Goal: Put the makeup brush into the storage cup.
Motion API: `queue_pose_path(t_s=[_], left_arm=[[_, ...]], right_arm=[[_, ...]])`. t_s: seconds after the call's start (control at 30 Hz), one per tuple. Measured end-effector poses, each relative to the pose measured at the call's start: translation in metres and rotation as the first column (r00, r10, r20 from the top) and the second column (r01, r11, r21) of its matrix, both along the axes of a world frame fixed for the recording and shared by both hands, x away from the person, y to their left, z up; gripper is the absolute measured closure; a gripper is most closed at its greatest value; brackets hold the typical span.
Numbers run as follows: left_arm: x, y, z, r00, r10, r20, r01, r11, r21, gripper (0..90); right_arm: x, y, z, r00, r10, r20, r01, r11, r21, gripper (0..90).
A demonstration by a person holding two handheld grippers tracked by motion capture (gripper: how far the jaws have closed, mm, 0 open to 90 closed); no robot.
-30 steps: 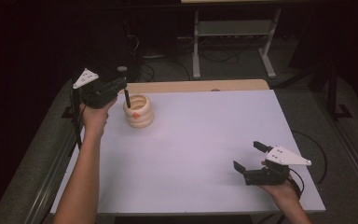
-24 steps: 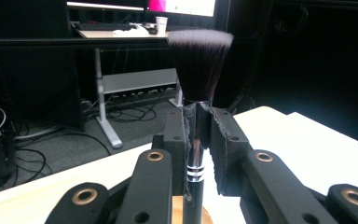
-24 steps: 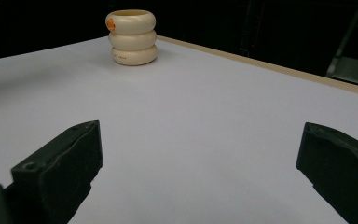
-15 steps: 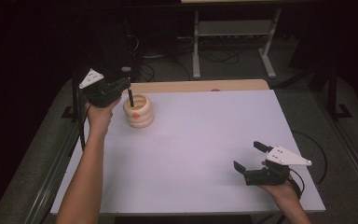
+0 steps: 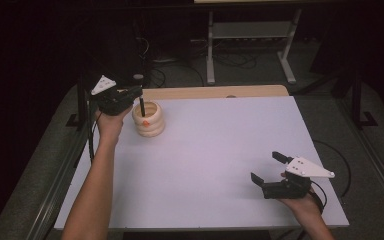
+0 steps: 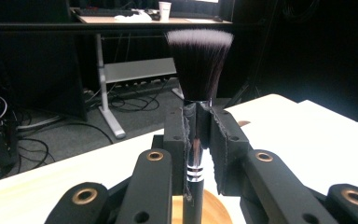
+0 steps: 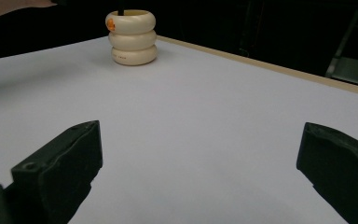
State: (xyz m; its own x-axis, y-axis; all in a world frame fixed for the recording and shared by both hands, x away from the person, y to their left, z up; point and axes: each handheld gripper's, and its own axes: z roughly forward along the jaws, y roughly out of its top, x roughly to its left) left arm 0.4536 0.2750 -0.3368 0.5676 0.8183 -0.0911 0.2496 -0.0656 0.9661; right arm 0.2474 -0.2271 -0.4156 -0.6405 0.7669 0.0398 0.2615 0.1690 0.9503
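Note:
A makeup brush with dark bristles and a black handle stands upright in my left gripper, whose pads are shut on its silver ferrule. From above, the left gripper hovers at the far left of the table, and the brush handle dips into the mouth of a cream ribbed holder with an orange mark. The holder stands far off in the right gripper view. My right gripper rests near the front right corner, jaws open with nothing between them.
The white table top has a wooden strip along its far edge. Behind it the dark floor holds cables and a metal desk frame. A metal rail runs along the table's left side.
The left gripper has shifted right and down with the brush, bringing the handle over and into the holder's mouth. The right gripper has stayed put.

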Motion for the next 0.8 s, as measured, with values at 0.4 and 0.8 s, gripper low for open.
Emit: queue_pose_path(t_s=[0.4,0.8], left_arm=[[0.003,-0.002,-0.015,0.9994,-0.001,-0.034,0.002,0.9996,0.029,77.3],[0.002,0.003,-0.027,0.9981,0.006,-0.062,-0.005,0.9998,0.018,77.3]], right_arm=[[0.000,0.000,0.000,1.0000,0.000,0.000,0.000,1.000,-0.001,0.0],[0.000,0.000,0.000,1.0000,0.000,0.004,0.000,1.000,-0.002,0.0]])
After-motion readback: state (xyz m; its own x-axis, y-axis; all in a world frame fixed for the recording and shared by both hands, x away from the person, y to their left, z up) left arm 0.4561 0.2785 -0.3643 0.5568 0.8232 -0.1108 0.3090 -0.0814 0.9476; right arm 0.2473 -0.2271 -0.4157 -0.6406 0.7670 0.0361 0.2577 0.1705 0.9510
